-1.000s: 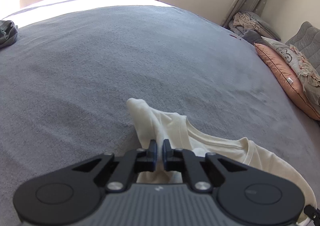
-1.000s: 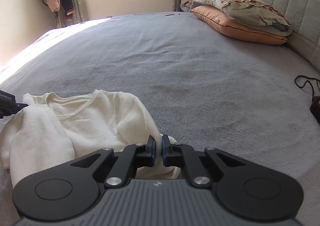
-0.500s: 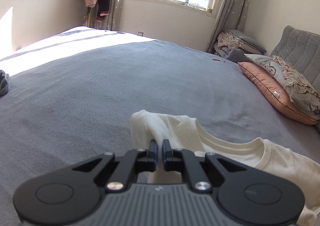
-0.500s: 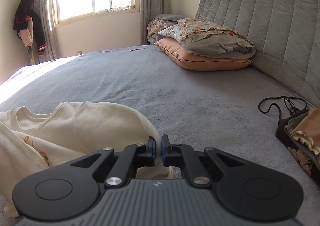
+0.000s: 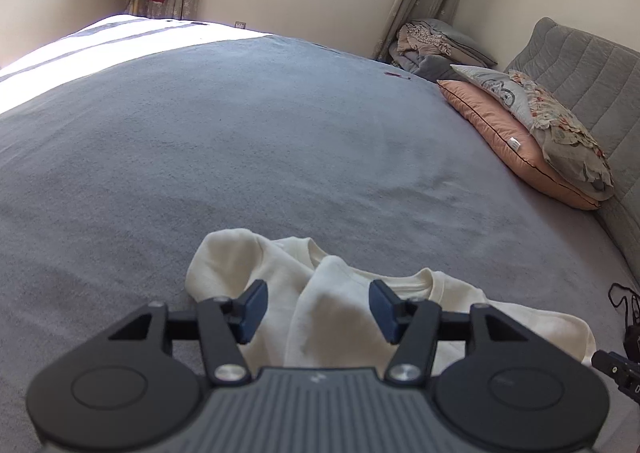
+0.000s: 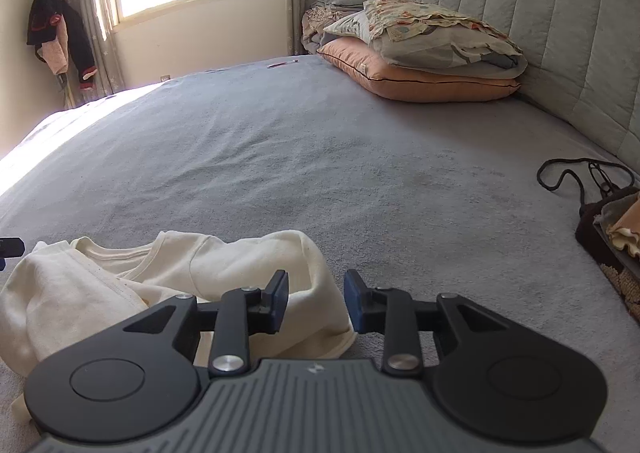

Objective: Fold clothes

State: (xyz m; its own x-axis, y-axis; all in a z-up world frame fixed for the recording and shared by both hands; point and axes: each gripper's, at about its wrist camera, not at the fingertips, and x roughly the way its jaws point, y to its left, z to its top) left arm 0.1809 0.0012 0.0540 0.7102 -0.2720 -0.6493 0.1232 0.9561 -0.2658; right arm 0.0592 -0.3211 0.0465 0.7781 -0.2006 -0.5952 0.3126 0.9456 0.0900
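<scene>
Meanwhile, a cream shirt [image 5: 360, 293] is seen crumpled on the grey bed [image 5: 240, 141]; the left gripper [image 5: 318, 307] and right gripper [image 6: 316, 303] are caught opening, cloth lying between the parted jaws, gripped by neither.

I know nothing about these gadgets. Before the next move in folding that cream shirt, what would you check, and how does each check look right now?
1. Left gripper off the cloth: ok, jaws opening, pads clear of the cream shirt.
2. Right gripper off the cloth: ok, jaws opening, shirt beneath, not pinched.
3. Shirt resting on the bed: ok.
4. Shirt lying flat: not ok, bunched and rumpled.
5. Neat fold done: cannot tell, the near part is hidden behind the grippers.
6. Room beyond the shirt: ok, bare blanket ahead; pillows and the dark clothes pile sit well aside.
</scene>
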